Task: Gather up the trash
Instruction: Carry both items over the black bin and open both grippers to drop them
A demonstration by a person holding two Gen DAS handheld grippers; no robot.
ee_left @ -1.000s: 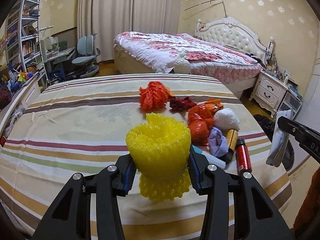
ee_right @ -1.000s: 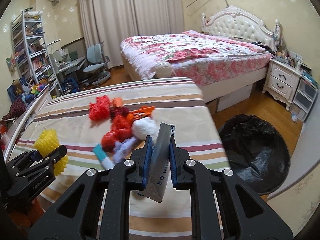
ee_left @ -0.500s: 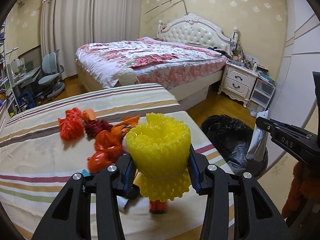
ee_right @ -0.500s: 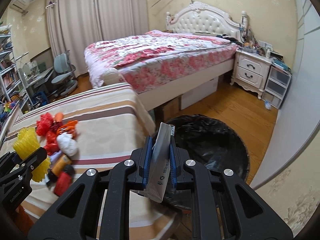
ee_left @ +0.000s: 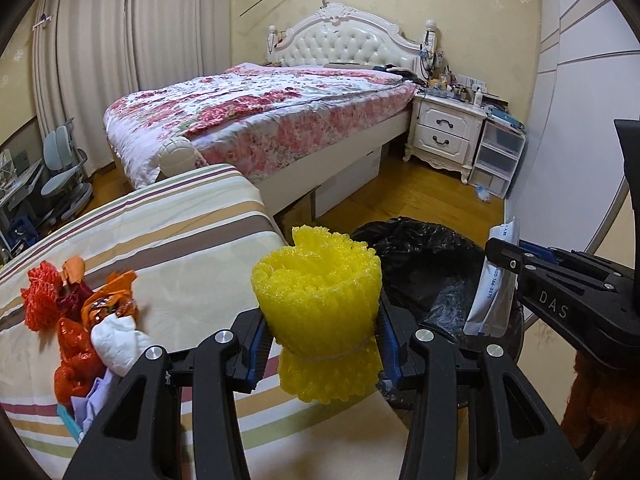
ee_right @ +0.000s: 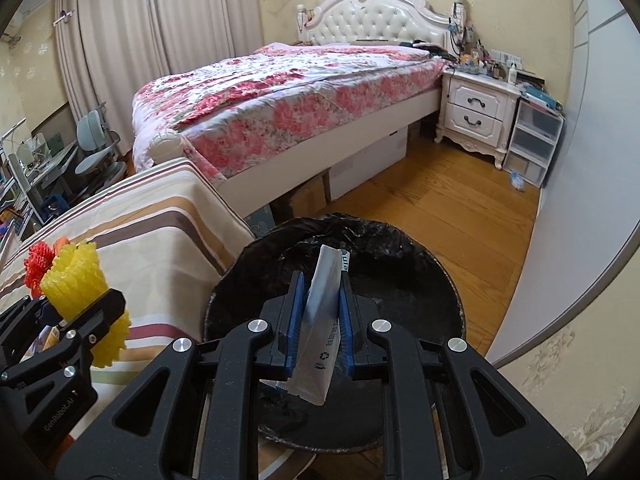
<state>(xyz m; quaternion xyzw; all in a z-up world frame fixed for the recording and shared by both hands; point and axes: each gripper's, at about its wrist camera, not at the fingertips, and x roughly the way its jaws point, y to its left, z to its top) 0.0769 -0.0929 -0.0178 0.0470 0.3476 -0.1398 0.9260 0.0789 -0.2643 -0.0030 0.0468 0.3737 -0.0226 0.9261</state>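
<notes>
**A:** Which of your two loads is better placed over the bin?

**B:** The one in my right gripper. Its fingers are closed narrow on a flat grey-and-white plastic sachet with printed text. The sachet stands nearly upright between the pads, long axis running from 6 to 12 o'clock. In the right wrist view the round bin lined with a black plastic bag fills the space straight ahead and below, so the sachet hangs over its opening.

**A:** And the left?

**B:** My left gripper is clamped on a yellow foam net sleeve tied at the waist with a band, flared end up toward 12. From it the bin lies at about 1 o'clock, beyond the fingers, with the edge of the striped-cloth worktop under me. So I judge the right hand nearer, and the left would need to travel forward and right.

**A:** What is left behind?

**B:** A heap of orange and red net scraps with a white wad on the worktop, at 9 o'clock from my left fingers.
</notes>
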